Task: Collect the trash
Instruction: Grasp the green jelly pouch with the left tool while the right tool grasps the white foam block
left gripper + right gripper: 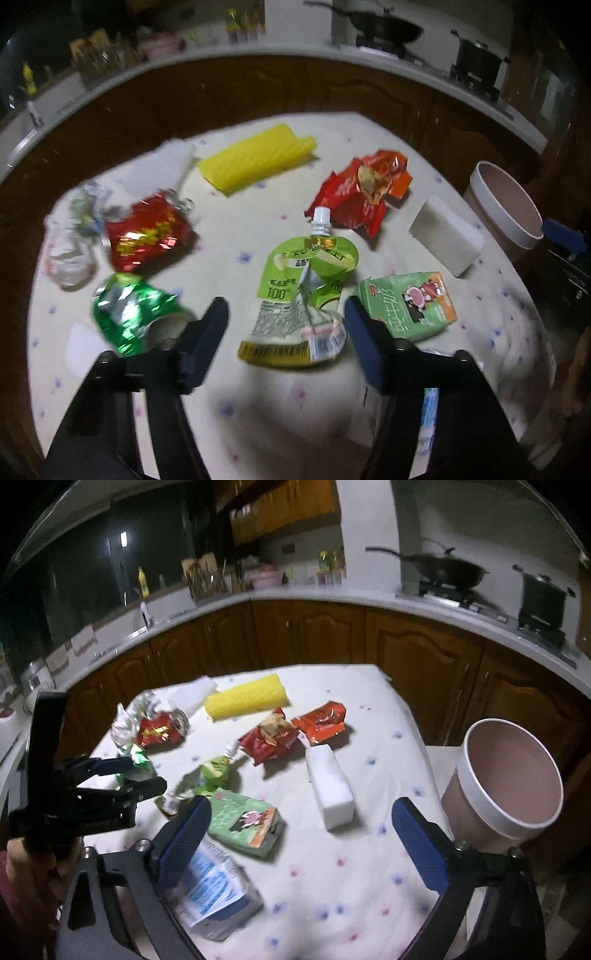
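Two views are showing one littered surface [229,236] under a white, dotted cloth.

From the left wrist, the left gripper [286,321] is hovering with its jaws wide apart and gripping nothing, and the green spouted pouch [303,295] is lying flat between them, white cap pointing away. A crushed green can [129,314] is sitting just beside the left finger, and a green drink carton [410,302] is lying by the right finger. Farther off, a crushed red can [147,232], a clear crumpled wrapper [70,251], a yellow sponge [258,158], a red snack bag [362,192] and a white block [447,236] are lying spread apart. A pink bin [506,203] is standing past the right edge.

From the right wrist, the right gripper [301,834] is hanging above the near part of the surface [362,886], its jaws wide apart and empty. A blue-and-white carton [214,890] is lying beneath its left finger, with the green drink carton [243,819] just beyond. The left gripper [136,775] is reaching in at the left, over the green pouch [207,779]. The white block [330,786] is lying mid-surface, and the pink bin [506,779] is standing open at the right, beside the surface.
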{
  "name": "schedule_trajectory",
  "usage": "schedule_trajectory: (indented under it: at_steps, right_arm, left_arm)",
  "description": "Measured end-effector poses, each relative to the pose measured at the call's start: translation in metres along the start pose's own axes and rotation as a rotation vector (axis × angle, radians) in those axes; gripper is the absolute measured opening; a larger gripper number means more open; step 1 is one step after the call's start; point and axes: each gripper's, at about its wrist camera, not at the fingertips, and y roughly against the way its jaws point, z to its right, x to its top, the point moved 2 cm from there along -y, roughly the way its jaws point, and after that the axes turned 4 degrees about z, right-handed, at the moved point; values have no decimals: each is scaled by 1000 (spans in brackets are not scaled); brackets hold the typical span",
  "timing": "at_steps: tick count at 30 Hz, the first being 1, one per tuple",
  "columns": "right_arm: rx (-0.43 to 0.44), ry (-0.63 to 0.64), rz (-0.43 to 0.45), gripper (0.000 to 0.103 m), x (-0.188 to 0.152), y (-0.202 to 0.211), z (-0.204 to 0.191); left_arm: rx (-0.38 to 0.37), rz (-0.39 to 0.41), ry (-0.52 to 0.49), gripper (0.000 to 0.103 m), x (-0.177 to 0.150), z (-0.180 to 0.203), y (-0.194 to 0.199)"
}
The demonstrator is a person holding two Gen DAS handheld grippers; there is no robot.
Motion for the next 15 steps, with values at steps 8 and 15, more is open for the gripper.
schedule_trajectory:
  at_steps: [8, 15]
  right_arm:
    - [20, 31, -145, 81, 10, -58, 13]
    - [5, 20, -263, 50, 1, -101, 26]
  left_arm:
    - [-51, -128, -47, 39, 8, 1, -44]
    - [-94, -161, -42, 15, 9, 1, -58]
